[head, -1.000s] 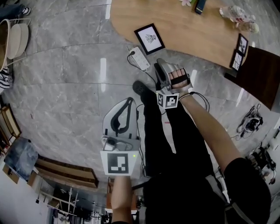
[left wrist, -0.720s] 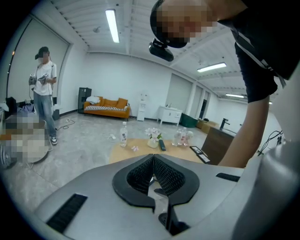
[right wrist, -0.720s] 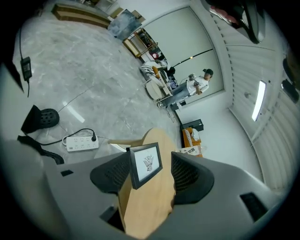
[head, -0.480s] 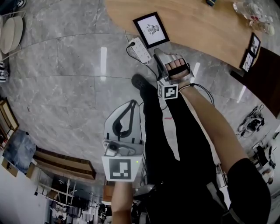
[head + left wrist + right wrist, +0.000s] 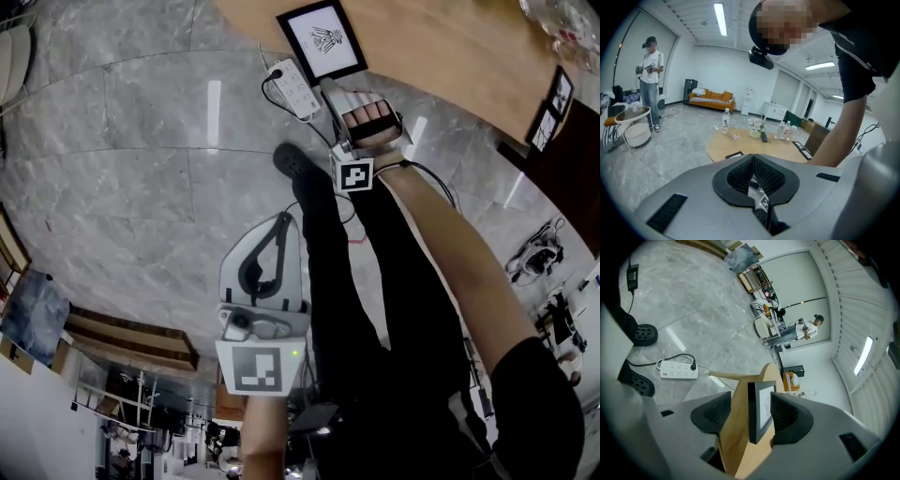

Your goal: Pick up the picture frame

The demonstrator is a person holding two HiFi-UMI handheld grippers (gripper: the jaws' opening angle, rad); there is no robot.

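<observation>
The picture frame (image 5: pixel 320 37) was seen lying flat on the wooden bench (image 5: pixel 450 56), close to its curved edge, with a white power strip (image 5: pixel 295 89) on the marble floor (image 5: pixel 141 159) just below that edge. The right gripper (image 5: pixel 332 87) was held at the bench edge, pointed at the frame. In the right gripper view its fingers (image 5: pixel 786 416) were spread wide, and the frame (image 5: pixel 761 413) was caught between them; one pad lay close beside it, the other well apart, and no grip was made. The left gripper (image 5: pixel 283 218) was held low over the floor beside the person's black trousers (image 5: pixel 356 272); its fingers (image 5: pixel 740 173) were closed together on nothing.
</observation>
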